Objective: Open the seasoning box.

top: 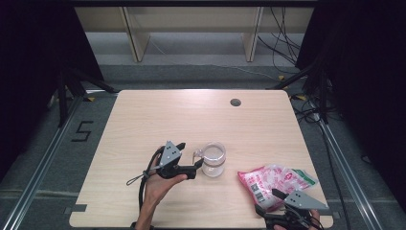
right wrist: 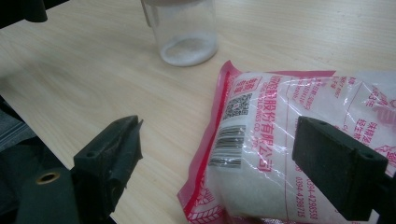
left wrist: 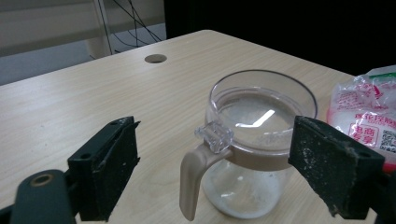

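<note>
At the near right edge of the table [top: 143, 120], the right gripper [top: 280, 207] stands with jaws spread around the near end of a crinkly plastic bag [top: 277, 181] of white grains, which lies flat, running left-right. Farther left, the left gripper [top: 197, 165] gapes around the jar's [top: 213, 160] beige handle, which points left; the round clear jar stands upright.

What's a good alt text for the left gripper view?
The left gripper, jaws open, straddles the beige handle of a clear glass jar on a light wood table. A red-printed bag lies at right.
</note>
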Action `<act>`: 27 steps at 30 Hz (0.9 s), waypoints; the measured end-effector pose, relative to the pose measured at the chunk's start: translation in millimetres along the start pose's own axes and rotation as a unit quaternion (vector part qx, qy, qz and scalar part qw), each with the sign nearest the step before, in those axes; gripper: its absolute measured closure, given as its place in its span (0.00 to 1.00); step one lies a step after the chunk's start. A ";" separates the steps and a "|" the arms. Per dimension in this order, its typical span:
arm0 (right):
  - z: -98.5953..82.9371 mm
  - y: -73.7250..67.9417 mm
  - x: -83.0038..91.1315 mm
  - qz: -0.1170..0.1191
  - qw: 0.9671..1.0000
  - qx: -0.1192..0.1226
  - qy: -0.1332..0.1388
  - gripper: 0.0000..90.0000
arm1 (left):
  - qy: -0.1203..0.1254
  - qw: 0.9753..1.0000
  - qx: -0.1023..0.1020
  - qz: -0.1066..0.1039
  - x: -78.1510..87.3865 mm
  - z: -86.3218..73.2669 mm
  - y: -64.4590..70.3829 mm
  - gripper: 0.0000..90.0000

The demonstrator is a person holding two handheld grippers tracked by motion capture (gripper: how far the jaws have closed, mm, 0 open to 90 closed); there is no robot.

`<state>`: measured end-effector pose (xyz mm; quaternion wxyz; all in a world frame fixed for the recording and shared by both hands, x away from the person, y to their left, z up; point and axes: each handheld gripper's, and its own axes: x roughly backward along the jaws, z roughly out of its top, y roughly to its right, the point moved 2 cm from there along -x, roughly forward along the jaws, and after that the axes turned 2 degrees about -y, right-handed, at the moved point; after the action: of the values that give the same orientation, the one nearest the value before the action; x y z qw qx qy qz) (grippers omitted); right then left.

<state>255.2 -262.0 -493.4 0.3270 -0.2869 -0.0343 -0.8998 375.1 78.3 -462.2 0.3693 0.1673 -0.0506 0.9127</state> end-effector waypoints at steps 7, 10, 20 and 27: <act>0.1 -0.5 -1.0 0.001 1.000 0.000 0.004 0.18 | -0.011 1.000 -0.026 -0.003 -3.0 2.5 1.1 0.26; 0.2 -0.4 -1.0 0.001 1.000 0.000 0.005 0.18 | -0.016 0.999 -0.030 -0.002 -4.0 0.8 1.0 0.37; 0.1 -0.8 -1.4 0.002 1.000 0.001 0.003 0.18 | 0.008 0.999 -0.032 0.007 -7.8 0.3 -9.0 0.78; -0.1 -2.5 -1.6 0.000 1.000 -0.005 0.002 0.18 | 0.004 0.999 -0.043 0.008 -12.9 1.7 -7.5 0.94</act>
<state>254.6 -259.1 -494.0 0.3259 -0.2871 -0.0289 -0.9003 389.4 74.9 -465.2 0.3688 0.1476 -0.0895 0.9133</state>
